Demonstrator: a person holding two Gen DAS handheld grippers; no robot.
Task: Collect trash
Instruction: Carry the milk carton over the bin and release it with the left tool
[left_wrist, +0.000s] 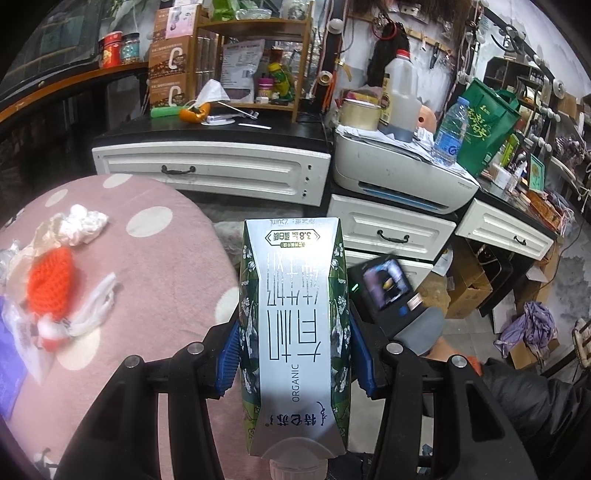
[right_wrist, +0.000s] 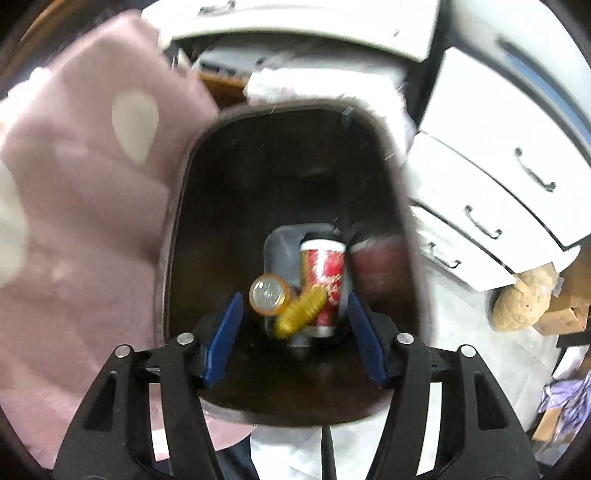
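Left gripper: blue pads pinching a milk carton by its two long sides, carton held lengthwise along the fingers, print upside down, cap end toward the camera. Carton in the air, just beside the edge of the pink dotted cloth, touching nothing but the pads.

Right gripper: fingers spread, nothing between them. Poised above the mouth of a dark bin, looking straight down. At the bottom: a red paper cup, a can and a yellow ribbed piece, all lying close together. View blurred, so likely on the move; whether the yellow piece is falling or at rest cannot be told.

More litter on the cloth at left: a white wad, an orange knitted thing touching clear wrappers, and white plastic scraps.

Step in hand, by judgement: carton lifted, on its way to the bin; right side apparently done with a drop. Task partly along, with several pieces on the cloth yet to go.

Next move calls for: carrying the carton over the bin mouth, clear of the right gripper, then spreading the pads only once inside the rim. Carton rigid and long; risk of catching the rim if brought in flat.
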